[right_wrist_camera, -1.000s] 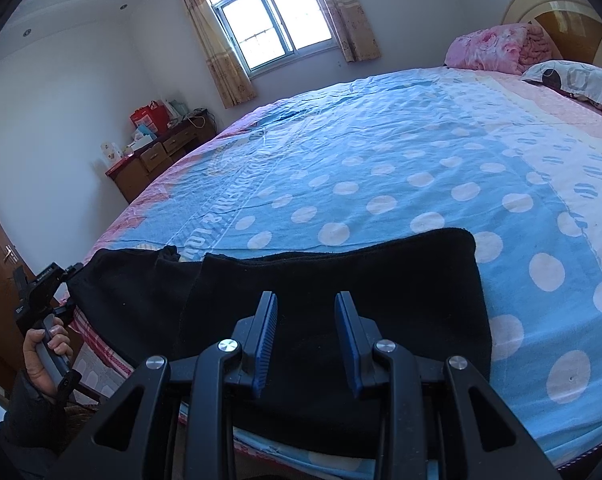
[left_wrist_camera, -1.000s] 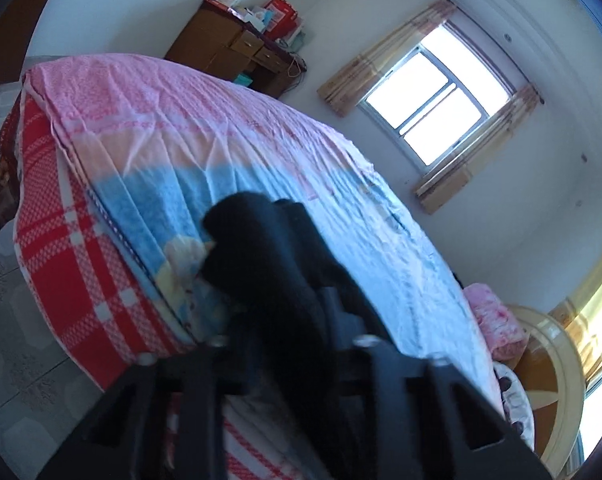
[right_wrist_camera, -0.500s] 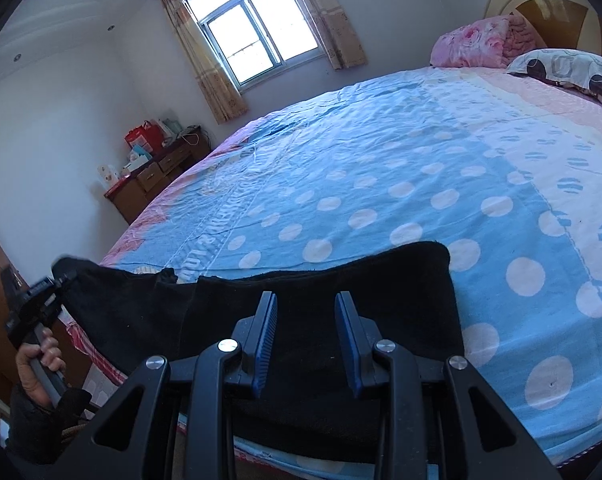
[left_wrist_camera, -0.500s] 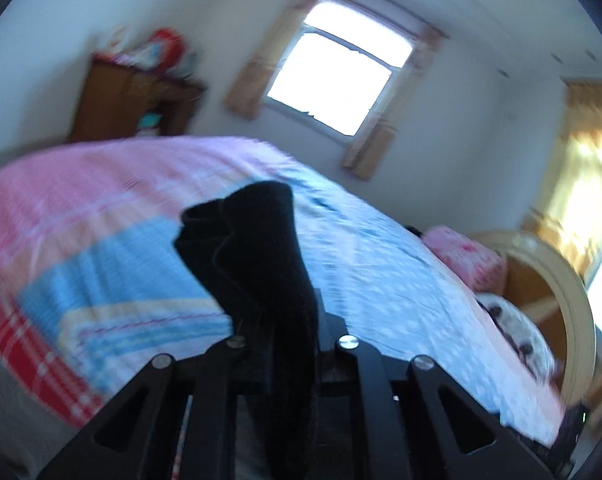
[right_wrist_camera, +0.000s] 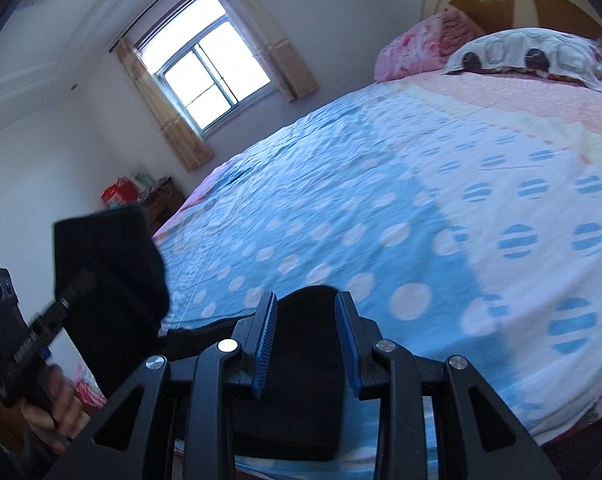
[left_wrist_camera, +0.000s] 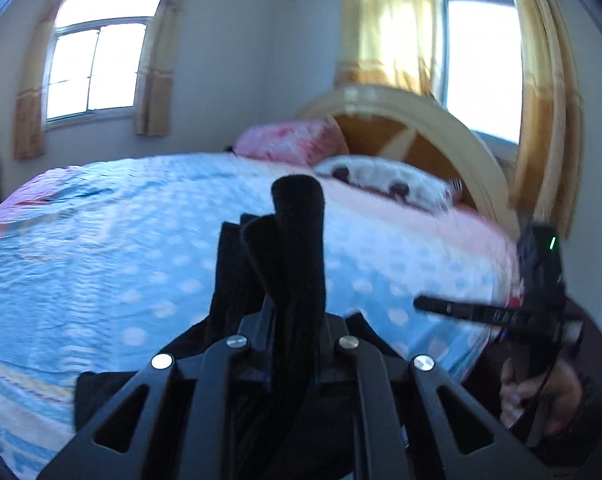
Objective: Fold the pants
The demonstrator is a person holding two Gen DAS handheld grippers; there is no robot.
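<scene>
The black pants [right_wrist_camera: 297,380] lie along the near edge of the bed. My left gripper [left_wrist_camera: 291,320] is shut on one end of the pants [left_wrist_camera: 297,240], which sticks up between its fingers, lifted off the bed. In the right wrist view that lifted end [right_wrist_camera: 109,280] hangs at the left beside the left gripper [right_wrist_camera: 41,328]. My right gripper [right_wrist_camera: 307,312] is open, its blue-padded fingers [right_wrist_camera: 265,332] just above the other end of the pants. It holds nothing. The right gripper also shows in the left wrist view [left_wrist_camera: 433,303].
The bed [right_wrist_camera: 381,184] has a blue and pink polka-dot sheet. Two pillows [right_wrist_camera: 529,50] and a curved wooden headboard [left_wrist_camera: 441,136] are at its head. A wooden dresser [right_wrist_camera: 161,200] with boxes stands by the far wall under a window [right_wrist_camera: 209,76].
My left gripper has lifted its end of the pants and swung it towards the right gripper's side. The pants have bunched up shorter along the bed edge. The right gripper stayed open over its end.
</scene>
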